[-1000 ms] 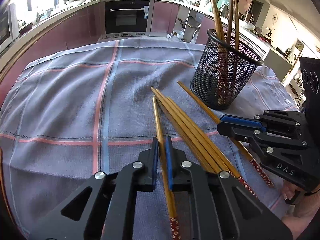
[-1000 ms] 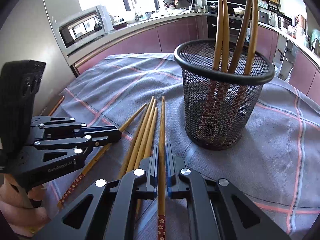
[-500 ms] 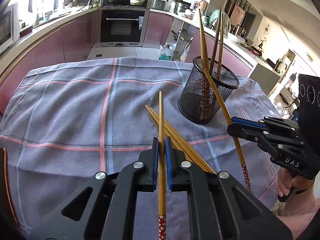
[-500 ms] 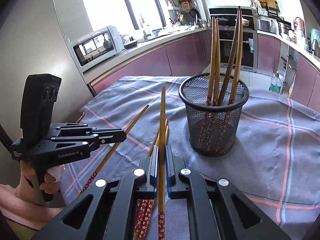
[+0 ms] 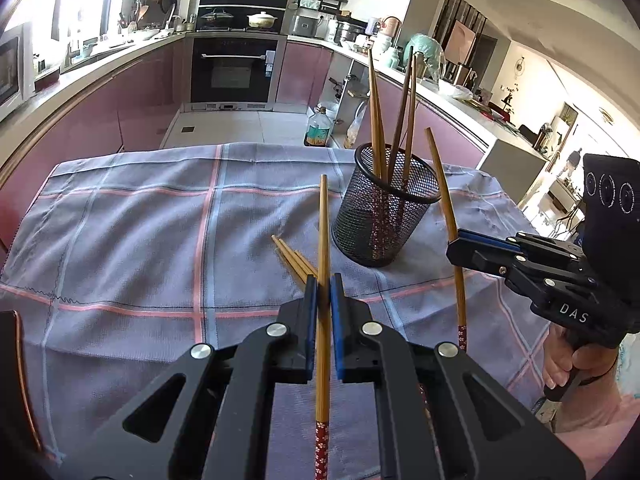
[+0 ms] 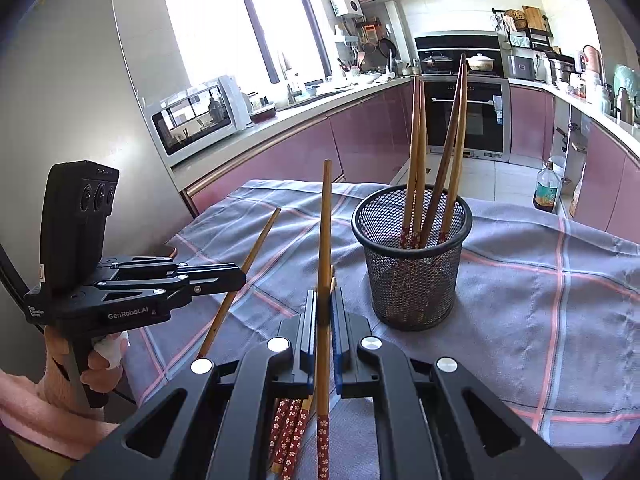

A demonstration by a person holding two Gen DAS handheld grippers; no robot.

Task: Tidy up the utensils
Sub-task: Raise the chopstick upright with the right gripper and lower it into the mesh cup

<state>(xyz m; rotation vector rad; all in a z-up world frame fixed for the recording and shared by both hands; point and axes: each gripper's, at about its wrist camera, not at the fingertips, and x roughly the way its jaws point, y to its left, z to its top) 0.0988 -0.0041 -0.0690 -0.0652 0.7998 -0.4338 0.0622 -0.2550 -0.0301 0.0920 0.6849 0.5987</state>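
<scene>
My left gripper (image 5: 323, 285) is shut on a wooden chopstick (image 5: 322, 240) with a red flowered end, held above the cloth. My right gripper (image 6: 323, 300) is shut on another chopstick (image 6: 325, 232), raised and pointing up. Each gripper also shows in the other's view: the right one (image 5: 460, 245) with its chopstick (image 5: 448, 208), the left one (image 6: 240, 278) with its chopstick (image 6: 248, 264). A black mesh holder (image 5: 384, 216) stands on the cloth with several chopsticks upright in it; it also shows in the right wrist view (image 6: 412, 272). Several loose chopsticks (image 5: 294, 260) lie on the cloth beneath the grippers.
A grey cloth with pink and blue stripes (image 5: 140, 240) covers the table. Kitchen cabinets, an oven (image 5: 234, 70) and a microwave (image 6: 200, 116) stand beyond the table. A bottle (image 5: 318, 130) stands on the floor behind.
Both grippers have lifted their chopsticks off the pile and risen above the table. The holder now looks farther away in both views.
</scene>
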